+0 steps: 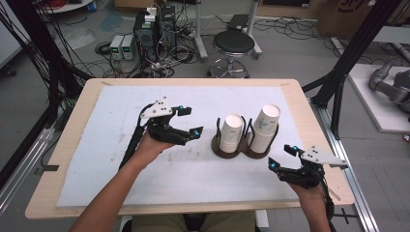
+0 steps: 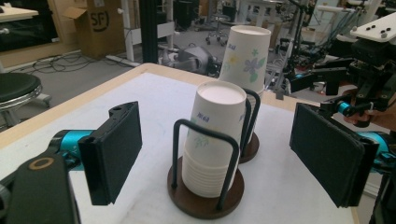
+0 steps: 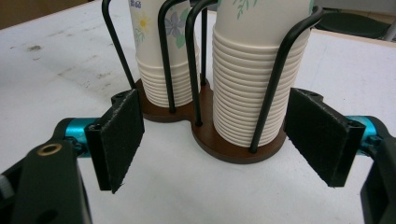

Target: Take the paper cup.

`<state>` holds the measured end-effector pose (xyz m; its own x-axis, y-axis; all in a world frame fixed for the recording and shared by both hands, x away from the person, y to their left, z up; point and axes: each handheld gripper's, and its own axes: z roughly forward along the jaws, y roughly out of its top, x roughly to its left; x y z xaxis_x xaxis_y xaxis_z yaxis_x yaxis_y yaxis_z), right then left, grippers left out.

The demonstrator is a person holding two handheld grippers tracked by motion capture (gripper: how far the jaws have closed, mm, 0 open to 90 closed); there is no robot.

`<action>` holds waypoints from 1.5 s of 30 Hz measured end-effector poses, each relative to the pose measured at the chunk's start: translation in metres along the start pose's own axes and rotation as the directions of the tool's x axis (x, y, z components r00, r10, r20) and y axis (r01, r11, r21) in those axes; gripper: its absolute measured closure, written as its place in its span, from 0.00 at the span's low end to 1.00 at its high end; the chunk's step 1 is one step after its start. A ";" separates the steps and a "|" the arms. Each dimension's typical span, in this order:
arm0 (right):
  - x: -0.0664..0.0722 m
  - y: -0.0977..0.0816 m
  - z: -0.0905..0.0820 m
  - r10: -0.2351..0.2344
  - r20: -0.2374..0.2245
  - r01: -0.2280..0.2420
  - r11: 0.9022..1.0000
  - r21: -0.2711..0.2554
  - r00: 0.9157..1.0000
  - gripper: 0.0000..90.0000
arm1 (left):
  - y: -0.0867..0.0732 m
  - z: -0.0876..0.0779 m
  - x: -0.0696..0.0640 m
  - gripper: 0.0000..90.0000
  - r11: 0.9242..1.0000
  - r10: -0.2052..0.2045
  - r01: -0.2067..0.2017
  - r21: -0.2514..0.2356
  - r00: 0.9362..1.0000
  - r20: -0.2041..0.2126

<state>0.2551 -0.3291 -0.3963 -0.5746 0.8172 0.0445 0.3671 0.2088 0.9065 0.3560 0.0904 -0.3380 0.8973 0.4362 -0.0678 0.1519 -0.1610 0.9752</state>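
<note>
Approaching cup holder with both grippers released, you are flanking: left gripper at 9 o'clock, right gripper at 4. Center short cup stack between jaws before clenching.

Left black hand-held gripper: jaws spread wide, held forward, forearm extended. Right black hand-held gripper: jaws spread wide, held low.
</note>
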 end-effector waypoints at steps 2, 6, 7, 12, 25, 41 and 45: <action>0.000 0.000 0.000 0.005 0.000 -0.005 1.000 0.001 1.000 0.23 | 0.004 0.008 0.000 0.19 1.000 0.008 -0.008 0.011 1.000 0.012; 0.000 0.000 0.000 0.005 -0.002 -0.005 1.000 0.001 1.000 0.23 | 0.012 0.028 -0.002 0.19 0.999 0.021 -0.023 0.032 0.999 0.035; 0.001 0.000 0.000 0.005 -0.004 -0.005 1.000 0.002 1.000 0.23 | 0.013 0.033 -0.003 0.19 0.999 0.028 -0.029 0.040 0.999 0.044; 0.000 0.000 0.000 0.007 -0.005 -0.007 1.000 -0.001 1.000 0.23 | 0.020 0.061 -0.008 0.20 0.997 0.029 -0.035 0.067 0.997 0.077; -0.002 -0.001 -0.003 0.010 -0.008 -0.010 1.000 -0.007 1.000 0.23 | 0.013 0.114 -0.004 0.21 0.984 0.020 -0.032 0.174 0.998 0.067; -0.002 -0.001 -0.003 0.010 -0.010 -0.010 1.000 -0.010 1.000 0.23 | 0.004 0.130 -0.002 0.39 0.974 0.006 -0.020 0.226 0.998 0.064; -0.002 -0.001 -0.003 0.015 -0.010 -0.015 1.000 -0.007 1.000 0.23 | 0.006 0.129 -0.002 0.39 0.974 0.010 -0.026 0.226 0.997 0.070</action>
<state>0.2536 -0.3323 -0.3960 -0.5763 0.8149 0.0620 0.3707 0.1930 0.9085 0.4088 -0.0256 -0.3595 0.9256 0.3715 -0.0723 0.2185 -0.3686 0.9036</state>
